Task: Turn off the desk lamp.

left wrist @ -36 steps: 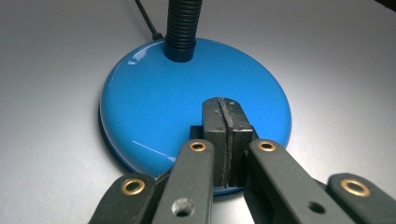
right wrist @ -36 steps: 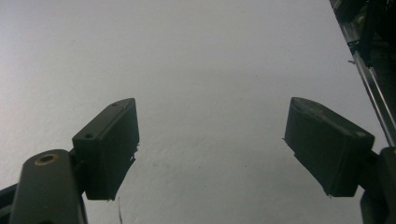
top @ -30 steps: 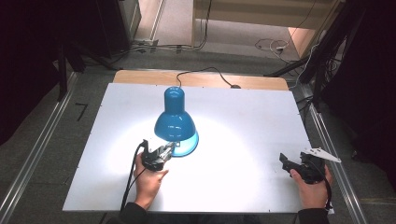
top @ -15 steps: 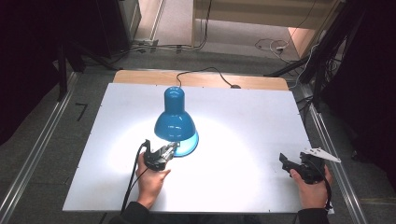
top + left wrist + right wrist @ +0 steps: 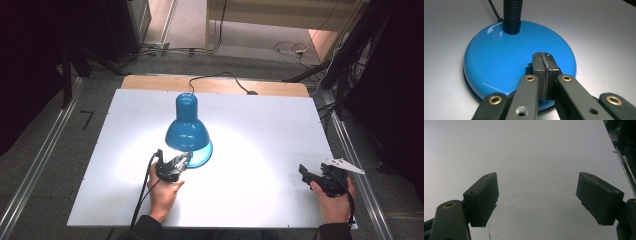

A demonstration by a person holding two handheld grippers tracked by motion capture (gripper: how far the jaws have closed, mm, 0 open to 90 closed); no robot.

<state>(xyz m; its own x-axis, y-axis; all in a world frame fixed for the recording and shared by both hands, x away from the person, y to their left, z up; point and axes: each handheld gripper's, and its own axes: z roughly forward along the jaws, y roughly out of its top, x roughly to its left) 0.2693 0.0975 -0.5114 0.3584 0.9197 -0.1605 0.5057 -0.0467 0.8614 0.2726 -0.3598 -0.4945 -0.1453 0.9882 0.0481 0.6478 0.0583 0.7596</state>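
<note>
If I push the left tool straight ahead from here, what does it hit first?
The left tool, jaws shut, already sits over the lamp's blue base. Straight on, it would likely meet the black neck rising from that base, though depth is hard to judge.

No text, label, brand, number or sign can be read anywhere: the blue desk lamp (image 5: 188, 131), its round base (image 5: 519, 60), the white tabletop (image 5: 270, 130) and the black jaws of both grippers carry no legible marking.
</note>
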